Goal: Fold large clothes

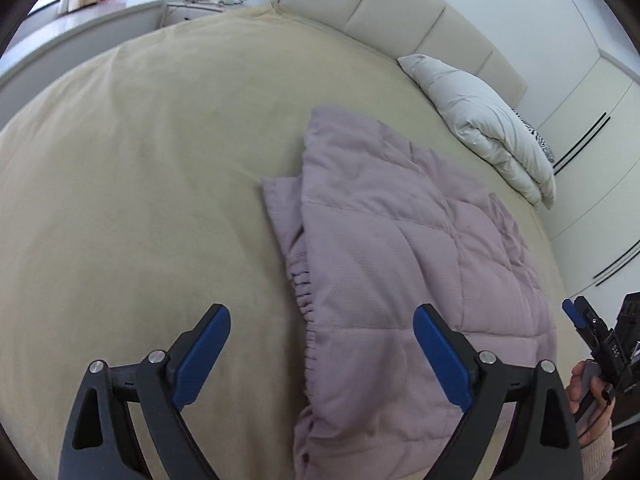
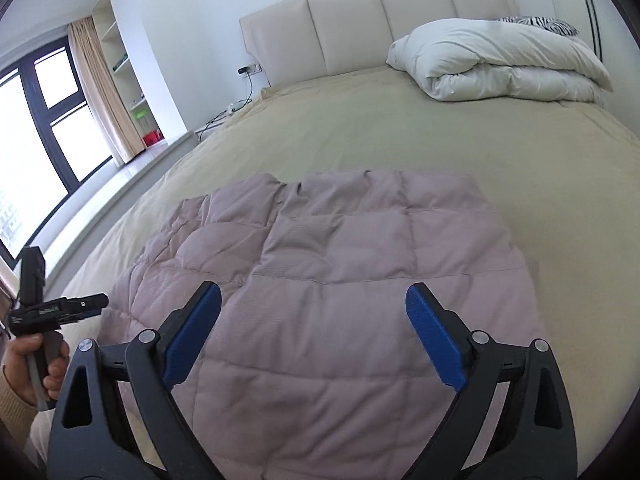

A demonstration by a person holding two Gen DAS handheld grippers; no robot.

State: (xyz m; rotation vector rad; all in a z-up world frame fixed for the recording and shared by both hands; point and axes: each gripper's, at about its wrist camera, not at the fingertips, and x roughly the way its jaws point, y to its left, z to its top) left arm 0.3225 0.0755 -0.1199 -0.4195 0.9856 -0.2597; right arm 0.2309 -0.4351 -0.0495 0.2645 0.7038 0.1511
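A: Left gripper [image 1: 322, 354], right gripper [image 2: 313, 330]?
B: Both spread wide, holding nothing, above the jacket [image 2: 328, 276].

A: Jacket?
B: Folded flat on the bed [image 1: 132, 168], toward the near edge, well apart from the duvet [image 2: 504, 60] at the headboard [image 2: 360, 24].

A: Room?
B: Bare sheet all along the window side.

A: Writing?
B: Small white marks on the grippers, unreadable.

No legible text — anywhere.

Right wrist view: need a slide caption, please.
Open right gripper hovers above a folded mauve quilted jacket on a beige bed, white duvet by the headboard.
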